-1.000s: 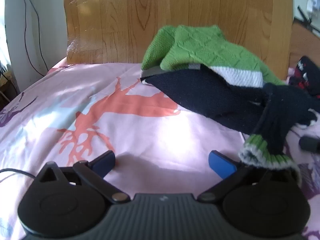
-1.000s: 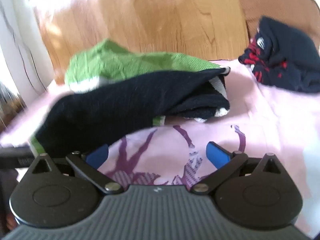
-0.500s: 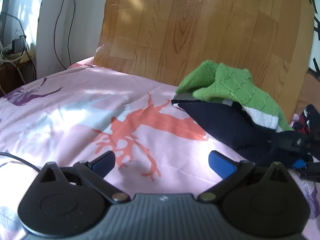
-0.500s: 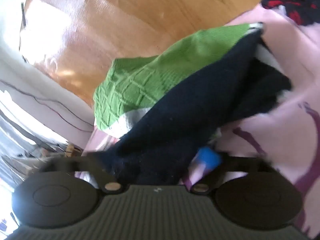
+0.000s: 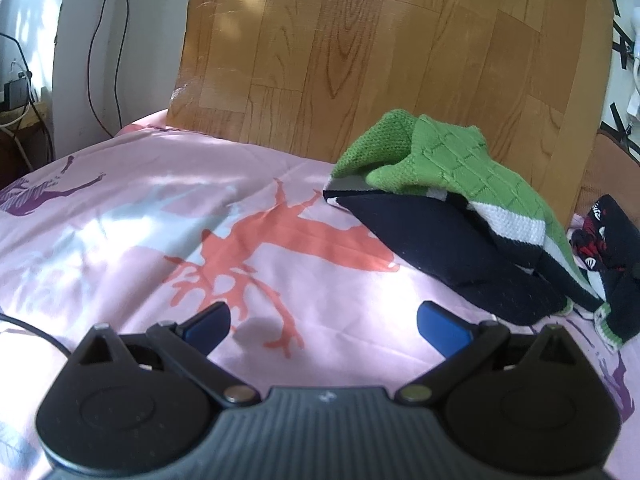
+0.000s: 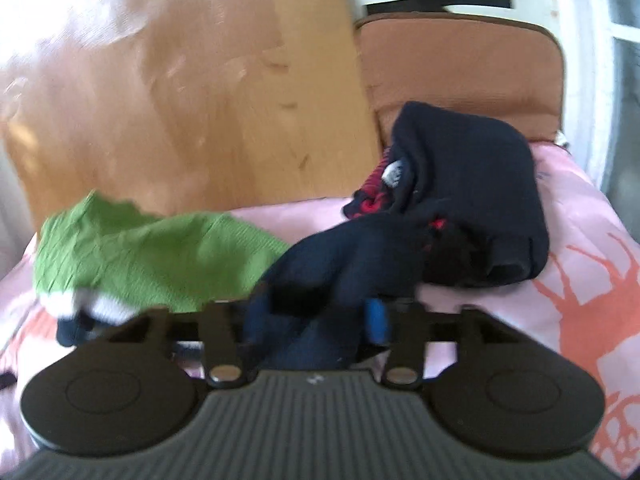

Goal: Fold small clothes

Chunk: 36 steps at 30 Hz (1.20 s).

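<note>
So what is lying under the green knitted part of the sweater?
Under the green knit lie a white stripe and the sweater's navy part, resting on the pink bedsheet. Anything deeper is covered.

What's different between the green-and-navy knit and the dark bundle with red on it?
The green-and-navy sweater lies spread out and loose; the dark red-patterned garment sits bunched in a compact heap. The sweater has bright green and a white stripe; the other is nearly all navy with small red marks. Both rest on the pink bedsheet.

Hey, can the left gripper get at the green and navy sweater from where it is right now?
Probably yes. The left gripper is open and holds nothing, and only bare pink bedsheet lies between it and the sweater, ahead to its right. The right gripper has the sweater's navy sleeve between its opening jaws.
</note>
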Each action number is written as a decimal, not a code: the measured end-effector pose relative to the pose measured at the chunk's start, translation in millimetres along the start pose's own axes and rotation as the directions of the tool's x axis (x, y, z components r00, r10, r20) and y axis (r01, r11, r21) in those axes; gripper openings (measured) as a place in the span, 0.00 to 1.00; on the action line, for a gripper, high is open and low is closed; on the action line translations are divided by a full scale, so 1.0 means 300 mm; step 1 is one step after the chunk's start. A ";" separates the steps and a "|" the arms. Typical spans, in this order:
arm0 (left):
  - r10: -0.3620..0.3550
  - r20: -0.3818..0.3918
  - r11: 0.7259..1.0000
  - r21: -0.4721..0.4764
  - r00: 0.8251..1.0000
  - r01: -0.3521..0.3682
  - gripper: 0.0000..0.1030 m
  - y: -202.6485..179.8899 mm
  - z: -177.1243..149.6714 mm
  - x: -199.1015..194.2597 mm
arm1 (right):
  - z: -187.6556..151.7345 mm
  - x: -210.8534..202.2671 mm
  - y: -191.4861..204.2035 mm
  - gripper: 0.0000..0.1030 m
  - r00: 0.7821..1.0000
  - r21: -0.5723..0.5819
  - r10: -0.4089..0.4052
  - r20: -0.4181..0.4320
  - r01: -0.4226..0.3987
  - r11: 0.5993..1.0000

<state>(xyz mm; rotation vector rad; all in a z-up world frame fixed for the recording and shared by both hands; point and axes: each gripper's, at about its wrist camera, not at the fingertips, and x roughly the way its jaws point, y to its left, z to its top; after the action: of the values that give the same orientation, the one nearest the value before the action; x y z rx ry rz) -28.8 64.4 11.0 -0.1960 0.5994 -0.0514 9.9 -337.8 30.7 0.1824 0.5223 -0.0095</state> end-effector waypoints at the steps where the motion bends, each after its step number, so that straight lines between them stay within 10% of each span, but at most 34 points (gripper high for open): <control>1: -0.001 -0.004 1.000 0.001 1.000 0.001 1.00 -0.001 0.003 0.003 | -0.007 -0.022 0.011 0.56 1.000 -0.013 0.010 0.025 -0.010 1.000; 6: -0.087 -0.074 0.996 0.014 0.993 0.089 1.00 -0.050 0.076 0.101 | -0.035 -0.059 0.185 0.60 0.982 -0.110 0.177 0.066 -0.169 0.979; 11: -0.289 -0.171 0.953 -0.150 0.942 0.265 0.92 -0.073 0.161 0.251 | -0.060 -0.028 0.318 0.64 0.971 -0.279 0.237 0.041 -0.217 0.935; 13: -0.265 -0.173 0.963 -0.097 0.949 0.251 0.40 -0.105 0.161 0.271 | -0.083 -0.005 0.324 0.65 0.975 -0.296 0.220 0.028 -0.202 0.934; 16: -0.322 -0.188 0.945 -0.124 0.928 0.303 0.15 -0.095 0.158 0.277 | -0.100 0.041 0.295 0.66 0.984 -0.277 0.178 -0.002 -0.172 0.946; 22: -0.192 0.081 0.972 -0.122 0.978 0.201 0.08 0.086 0.222 0.021 | -0.094 0.055 0.276 0.71 0.987 -0.277 0.158 0.001 -0.151 0.949; 29: 0.181 0.170 0.961 -0.238 0.969 -0.138 0.02 0.375 0.256 -0.225 | -0.103 0.070 0.315 0.78 0.982 -0.397 0.191 -0.013 -0.180 0.900; 36: 0.082 0.133 0.990 -0.125 0.988 -0.065 0.19 0.289 0.282 -0.207 | -0.117 0.014 0.240 0.83 0.988 -0.396 0.151 -0.002 -0.140 0.908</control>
<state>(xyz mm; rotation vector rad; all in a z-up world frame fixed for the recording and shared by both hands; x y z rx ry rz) -33.1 170.2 96.7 -0.2919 0.4714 0.0699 0.2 -260.5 11.1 -0.1763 0.4701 0.2385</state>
